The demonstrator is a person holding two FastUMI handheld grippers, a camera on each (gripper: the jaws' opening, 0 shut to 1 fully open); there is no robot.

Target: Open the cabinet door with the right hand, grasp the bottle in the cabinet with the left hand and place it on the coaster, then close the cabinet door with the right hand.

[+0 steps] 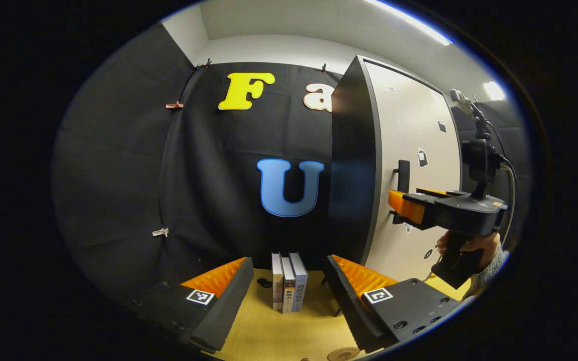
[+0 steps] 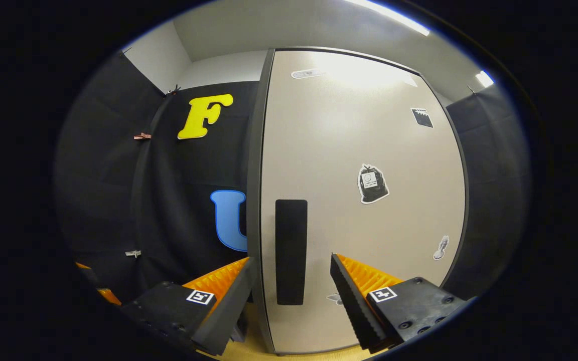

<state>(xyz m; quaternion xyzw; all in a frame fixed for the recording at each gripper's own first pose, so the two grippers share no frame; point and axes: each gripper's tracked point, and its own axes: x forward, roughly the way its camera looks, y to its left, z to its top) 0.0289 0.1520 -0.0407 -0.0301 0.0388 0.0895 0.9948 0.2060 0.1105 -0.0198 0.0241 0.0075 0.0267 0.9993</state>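
The cabinet [image 1: 369, 165] stands on the right of the table with its beige door [image 2: 359, 210] closed, hiding the inside. A dark vertical handle [image 2: 291, 250] sits near the door's left edge. My right gripper [image 2: 292, 258] is open, its fingers on either side of the handle and a little short of it. In the left gripper view that right gripper [image 1: 399, 203], held by a hand [image 1: 469, 245], points at the handle [image 1: 403, 175]. My left gripper [image 1: 288, 260] is open and holds nothing. A round coaster [image 1: 343, 354] lies at the table's near edge.
Three books [image 1: 289, 288] stand upright on the yellow table [image 1: 269, 336], straight ahead of my left gripper and left of the cabinet. A small dark object [image 1: 264, 283] lies beside them. The black cloth wall closes off the back and left.
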